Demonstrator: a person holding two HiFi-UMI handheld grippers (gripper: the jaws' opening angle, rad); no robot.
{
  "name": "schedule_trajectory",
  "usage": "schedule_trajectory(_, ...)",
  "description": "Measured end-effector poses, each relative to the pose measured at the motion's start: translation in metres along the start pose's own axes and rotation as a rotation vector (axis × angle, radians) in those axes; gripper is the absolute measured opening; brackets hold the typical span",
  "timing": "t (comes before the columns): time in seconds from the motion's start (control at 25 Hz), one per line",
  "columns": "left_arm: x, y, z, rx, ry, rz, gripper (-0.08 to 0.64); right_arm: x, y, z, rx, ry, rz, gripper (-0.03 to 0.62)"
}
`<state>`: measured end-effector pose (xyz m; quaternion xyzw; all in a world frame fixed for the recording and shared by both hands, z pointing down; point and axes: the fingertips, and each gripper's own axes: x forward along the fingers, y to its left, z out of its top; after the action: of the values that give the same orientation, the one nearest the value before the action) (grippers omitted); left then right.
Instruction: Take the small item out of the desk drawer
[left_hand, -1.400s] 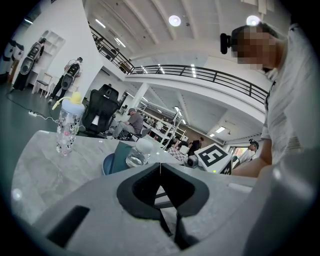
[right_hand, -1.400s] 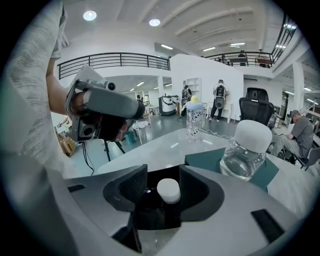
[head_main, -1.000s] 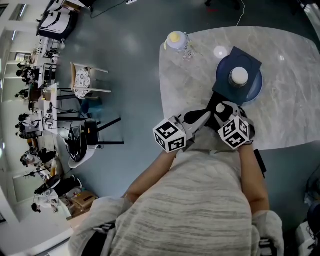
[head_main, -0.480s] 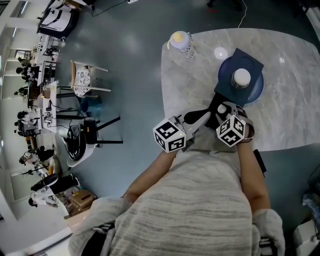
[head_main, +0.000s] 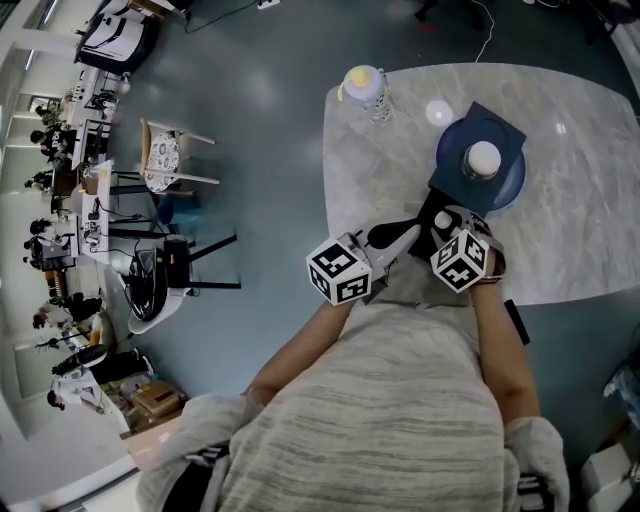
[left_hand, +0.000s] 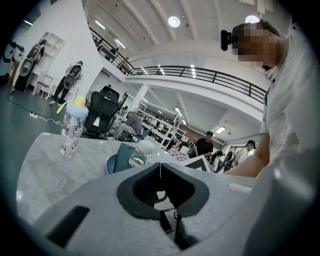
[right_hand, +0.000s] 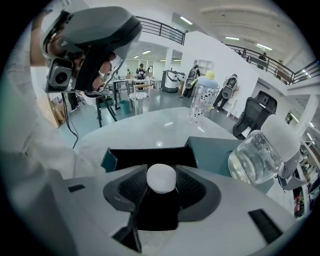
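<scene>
- Gripping the small white item (right_hand: 161, 176) between its jaws, the right gripper (right_hand: 161, 187) holds it over the open drawer (right_hand: 145, 150) of a dark teal box (right_hand: 215, 156) on the marble counter (head_main: 580, 230).
- The left gripper (left_hand: 160, 175), jaws pressed together with nothing between them, hangs just left of the drawer.
- Behind the drawer, a glass jar (head_main: 482, 158) sits on a blue plate (head_main: 508, 184), with a yellow-capped bottle (head_main: 364, 85) well beyond it.
</scene>
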<state>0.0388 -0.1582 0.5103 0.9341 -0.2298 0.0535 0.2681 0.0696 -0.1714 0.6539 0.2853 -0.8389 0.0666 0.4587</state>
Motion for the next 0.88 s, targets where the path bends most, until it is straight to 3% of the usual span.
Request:
schedule_trajectory(0.4,-0.004,-0.003,0.002,0.005,-0.012,-0.006,0.017,-0.01,-0.003,0.0,0.087,-0.014,-0.012,0.169)
schedule_trajectory(0.88,-0.002,-0.012,0.008,0.025,-0.026,-0.033,0.017,-0.058,-0.026,0.011,0.558,-0.263,-0.004,0.169)
